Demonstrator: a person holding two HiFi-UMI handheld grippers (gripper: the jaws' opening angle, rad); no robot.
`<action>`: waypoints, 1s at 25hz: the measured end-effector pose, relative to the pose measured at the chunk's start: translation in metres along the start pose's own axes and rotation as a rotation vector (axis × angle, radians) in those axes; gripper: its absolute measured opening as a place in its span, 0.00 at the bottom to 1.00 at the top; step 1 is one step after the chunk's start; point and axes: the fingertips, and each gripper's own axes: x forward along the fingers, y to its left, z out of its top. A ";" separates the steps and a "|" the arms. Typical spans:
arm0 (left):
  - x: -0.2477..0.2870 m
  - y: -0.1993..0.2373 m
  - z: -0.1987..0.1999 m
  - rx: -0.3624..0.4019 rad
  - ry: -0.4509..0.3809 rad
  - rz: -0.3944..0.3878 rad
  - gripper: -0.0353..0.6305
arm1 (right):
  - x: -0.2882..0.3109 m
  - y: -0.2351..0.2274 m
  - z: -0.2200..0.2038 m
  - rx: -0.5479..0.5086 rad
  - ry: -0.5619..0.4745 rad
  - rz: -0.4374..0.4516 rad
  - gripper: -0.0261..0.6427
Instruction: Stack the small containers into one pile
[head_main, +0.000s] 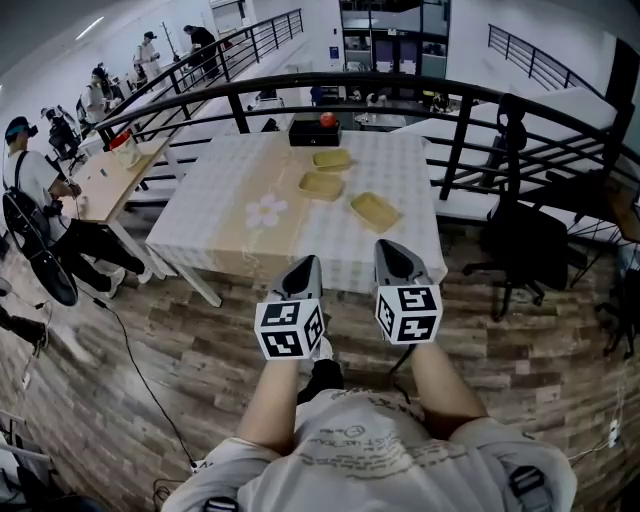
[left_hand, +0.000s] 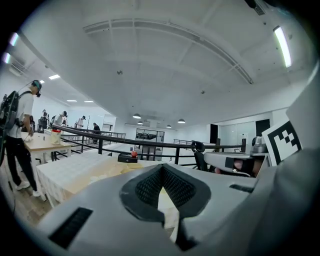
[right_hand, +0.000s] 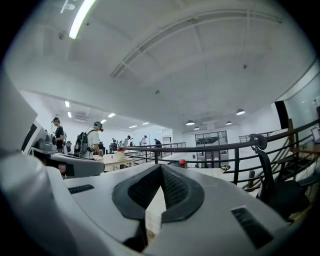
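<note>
Three small yellow containers lie apart on the table: one at the back, one in the middle, one nearer and to the right. My left gripper and right gripper hover side by side before the table's near edge, both shut and empty, well short of the containers. In the left gripper view the jaws meet at the tip with nothing between them. The right gripper view shows the same for its gripper. No container shows in either gripper view.
The table has a white checked cloth with a beige runner. A black box with a red ball stands at its far edge. A black railing curves behind. A black office chair stands right. People work at a table at left.
</note>
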 end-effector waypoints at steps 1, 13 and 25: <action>0.010 0.007 0.001 0.000 0.001 -0.003 0.06 | 0.013 -0.001 0.000 0.001 0.001 -0.001 0.04; 0.141 0.096 0.007 -0.018 0.039 -0.044 0.06 | 0.169 -0.022 -0.010 0.025 0.044 -0.050 0.04; 0.265 0.198 0.036 -0.039 0.089 -0.058 0.06 | 0.323 -0.038 0.003 0.073 0.102 -0.064 0.04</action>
